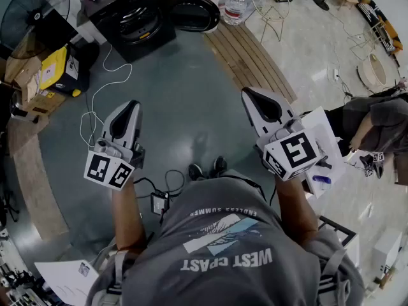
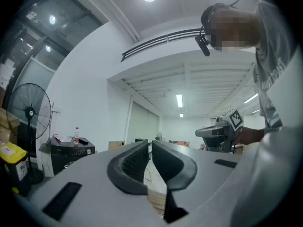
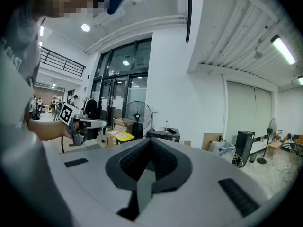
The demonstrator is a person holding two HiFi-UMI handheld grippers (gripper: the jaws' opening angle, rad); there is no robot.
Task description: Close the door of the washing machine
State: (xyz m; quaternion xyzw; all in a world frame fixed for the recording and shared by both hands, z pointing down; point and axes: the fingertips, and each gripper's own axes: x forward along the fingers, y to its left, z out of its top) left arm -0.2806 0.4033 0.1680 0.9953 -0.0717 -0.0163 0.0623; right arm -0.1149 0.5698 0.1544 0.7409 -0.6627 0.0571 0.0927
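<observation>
The black washing machine (image 1: 134, 18) stands on the floor at the far end of the head view. Its round door (image 1: 193, 13) is swung open to its right. The machine also shows small and distant in the left gripper view (image 2: 71, 152) and the right gripper view (image 3: 163, 135). My left gripper (image 1: 132, 104) and right gripper (image 1: 248, 93) are held out side by side over the grey floor, well short of the machine. Both are shut with nothing between their jaws, as their own views show for the left gripper (image 2: 150, 143) and the right gripper (image 3: 150, 140).
A standing fan (image 1: 32, 8), cardboard boxes and a yellow box (image 1: 54, 65) crowd the left. A white cable (image 1: 102, 94) trails across the floor from the machine. Wooden planks (image 1: 248, 56), a wire chair (image 1: 271, 5) and a seated person (image 1: 376, 123) are on the right.
</observation>
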